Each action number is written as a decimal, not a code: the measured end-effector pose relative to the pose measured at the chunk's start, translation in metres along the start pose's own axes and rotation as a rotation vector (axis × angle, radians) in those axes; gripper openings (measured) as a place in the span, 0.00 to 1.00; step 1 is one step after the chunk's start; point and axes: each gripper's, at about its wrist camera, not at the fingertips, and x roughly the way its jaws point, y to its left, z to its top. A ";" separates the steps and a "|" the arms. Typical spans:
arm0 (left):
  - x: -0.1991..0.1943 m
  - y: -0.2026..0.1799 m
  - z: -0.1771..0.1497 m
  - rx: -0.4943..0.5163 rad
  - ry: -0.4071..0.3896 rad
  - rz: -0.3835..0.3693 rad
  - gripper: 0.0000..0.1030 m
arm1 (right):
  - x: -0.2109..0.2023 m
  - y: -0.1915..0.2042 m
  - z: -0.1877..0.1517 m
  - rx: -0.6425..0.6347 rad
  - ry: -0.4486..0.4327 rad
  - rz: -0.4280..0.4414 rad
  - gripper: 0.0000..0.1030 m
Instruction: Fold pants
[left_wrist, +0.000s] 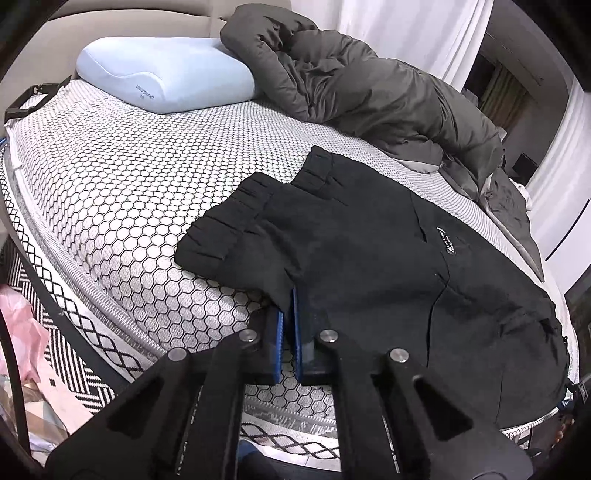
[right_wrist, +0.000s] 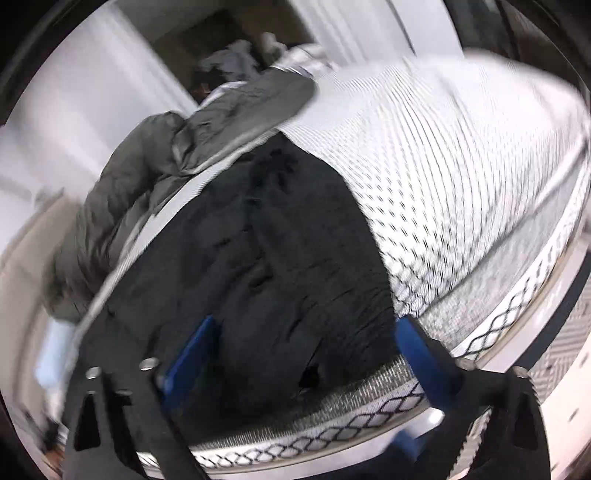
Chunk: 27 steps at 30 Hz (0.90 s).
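Item: black pants (left_wrist: 369, 251), lying folded on bed (left_wrist: 122, 206), cuffs stacked ahead of my left fingers (left_wrist: 287, 306). Left fingers together, clamped on pants edge at their tips. Right fingers (right_wrist: 306, 339) apart, blue pads either side of pants fabric, not pressing it; view blurred. Grey duvet (left_wrist: 369, 85) beyond pants. Pale blue pillow (left_wrist: 166, 74) far ahead-left of my left fingers.

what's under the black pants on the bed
The black pants lie on the honeycomb-patterned mattress, which shows all around them. Whether anything else sits beneath the fabric cannot be seen.
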 end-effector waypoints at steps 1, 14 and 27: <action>-0.004 0.002 -0.003 0.003 -0.001 0.002 0.02 | 0.000 -0.001 0.001 0.011 -0.001 0.004 0.80; -0.006 0.004 -0.006 0.001 0.006 0.016 0.02 | -0.029 -0.022 -0.032 0.053 0.025 0.099 0.69; 0.003 0.006 -0.006 -0.005 0.026 -0.010 0.03 | -0.042 0.021 -0.007 -0.097 -0.122 -0.002 0.33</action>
